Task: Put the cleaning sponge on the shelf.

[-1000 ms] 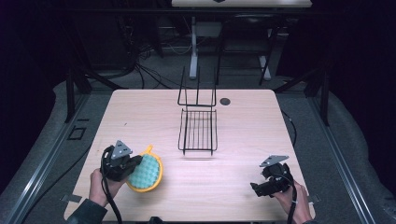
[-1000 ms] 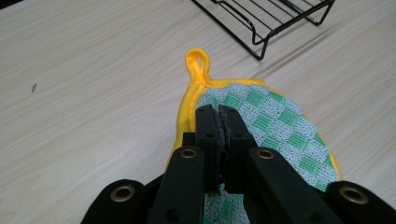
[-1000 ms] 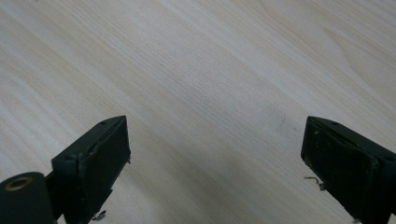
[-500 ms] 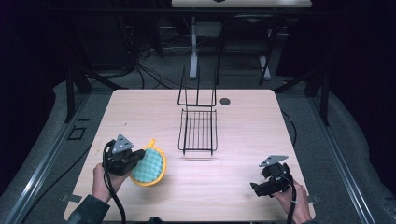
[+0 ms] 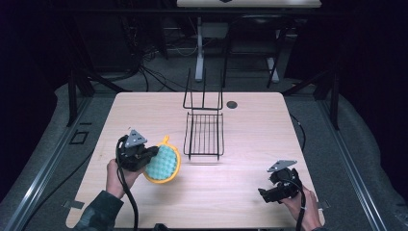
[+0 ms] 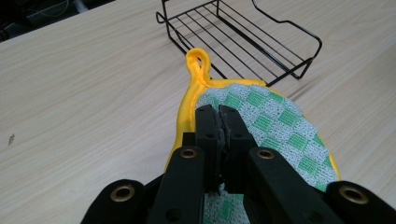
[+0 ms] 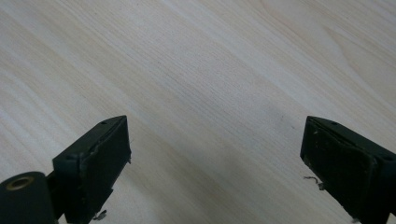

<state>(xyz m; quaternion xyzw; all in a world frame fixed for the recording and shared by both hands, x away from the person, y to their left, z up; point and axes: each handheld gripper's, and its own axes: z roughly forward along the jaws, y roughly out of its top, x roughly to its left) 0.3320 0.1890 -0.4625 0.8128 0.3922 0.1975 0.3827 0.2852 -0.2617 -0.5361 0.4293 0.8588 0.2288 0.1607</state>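
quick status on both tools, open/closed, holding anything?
Left tool: closed on the round green-checked, yellow-edged pot holder.
Right tool: open, nothing held, over the light wooden table.

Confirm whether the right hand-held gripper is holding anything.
No: the right hand-held gripper has its jaws wide apart with only bare table between them.

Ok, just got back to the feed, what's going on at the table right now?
A person holds tongs in each hand. The left tongs are shut on a yellow-edged green checked pot holder, just left of the black wire rack. The right tongs are open over bare table, holding nothing.
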